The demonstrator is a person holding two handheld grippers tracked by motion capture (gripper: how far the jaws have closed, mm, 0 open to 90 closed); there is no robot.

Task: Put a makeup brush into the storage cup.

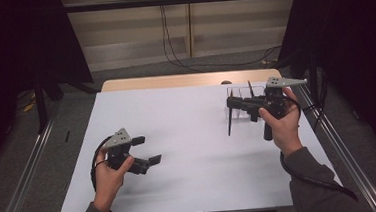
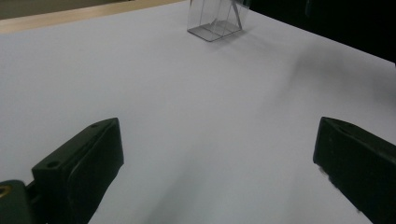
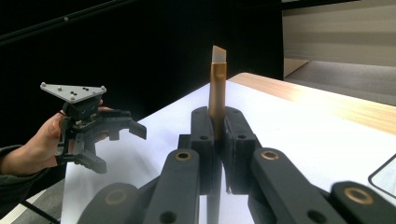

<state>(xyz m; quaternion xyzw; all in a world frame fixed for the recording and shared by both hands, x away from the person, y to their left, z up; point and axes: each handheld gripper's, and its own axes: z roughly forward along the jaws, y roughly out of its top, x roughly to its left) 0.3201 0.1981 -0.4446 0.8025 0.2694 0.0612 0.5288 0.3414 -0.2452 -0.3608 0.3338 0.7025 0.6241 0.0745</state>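
My right gripper (image 1: pixel 232 103) is shut on a thin stick (image 1: pixel 230 120) and holds it above the table's right side. In the right gripper view the stick (image 3: pixel 217 84) rises from between the jaws, with a gold section and a pale slanted tip. Just behind that gripper stands a clear box (image 1: pixel 255 92) with another thin stick (image 1: pixel 249 88) leaning in it. My left gripper (image 1: pixel 149 150) hovers low over the table's left front, open, with nothing between its jaws. Across the table, the left gripper view shows the box (image 2: pixel 215 23).
The white tabletop (image 1: pixel 188 131) has a wooden strip (image 1: pixel 174 81) along its far edge. Metal rails (image 1: pixel 344 150) run along both sides. Cables (image 1: pixel 172 47) hang at the back wall. Dark curtains stand left and right.
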